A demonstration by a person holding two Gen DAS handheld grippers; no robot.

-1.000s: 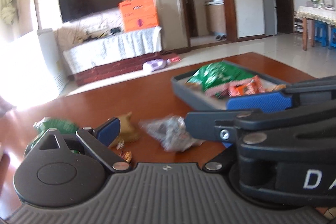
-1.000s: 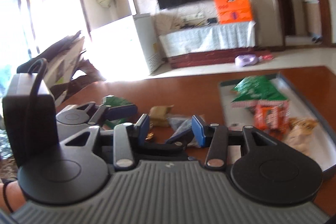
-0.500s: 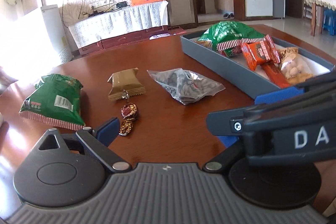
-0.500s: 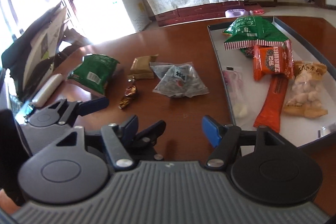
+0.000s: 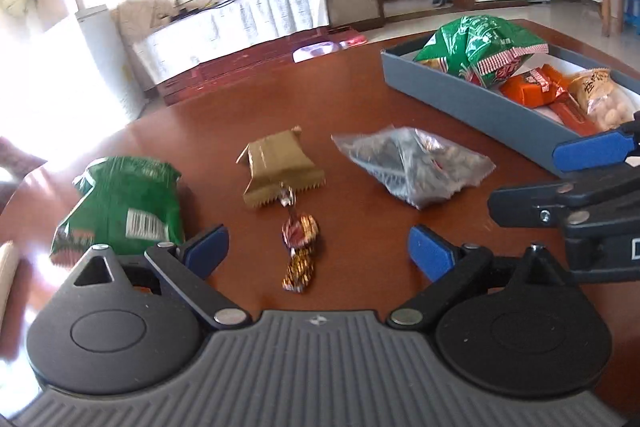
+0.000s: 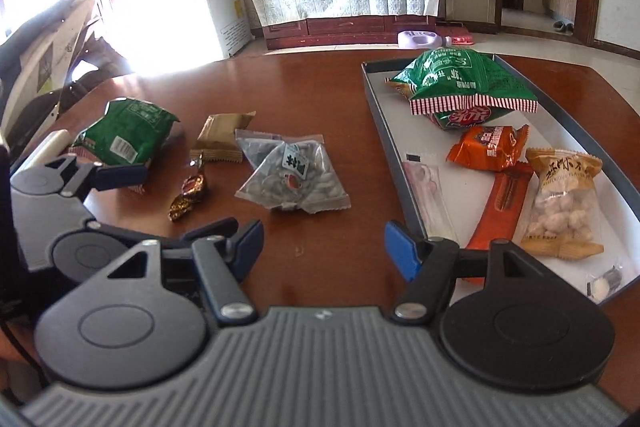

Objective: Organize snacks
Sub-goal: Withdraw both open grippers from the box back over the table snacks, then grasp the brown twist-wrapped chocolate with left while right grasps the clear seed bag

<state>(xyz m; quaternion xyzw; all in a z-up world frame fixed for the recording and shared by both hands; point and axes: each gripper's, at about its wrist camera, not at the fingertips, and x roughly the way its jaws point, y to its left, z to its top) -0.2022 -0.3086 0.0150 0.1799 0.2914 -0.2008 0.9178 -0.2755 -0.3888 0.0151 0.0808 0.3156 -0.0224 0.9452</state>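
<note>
Left gripper [image 5: 318,253] and right gripper [image 6: 322,247], both spread and empty, hover above the wooden table [image 6: 304,87]; the foil candy [image 5: 298,249], slightly blurred, apparently lies between the left fingers.

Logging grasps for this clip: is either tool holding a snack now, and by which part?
Nothing held: left tool and right tool are both open and empty.

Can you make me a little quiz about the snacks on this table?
1. True or false: the green chip bag lies inside the gray tray.
2. Which sits nearest the left tool? A) tan wafer packet B) foil candy C) clear nut bag
3. Fill in: both tools, right one too, are ____.

Key: 1 true; 2 B; 3 open.
</note>
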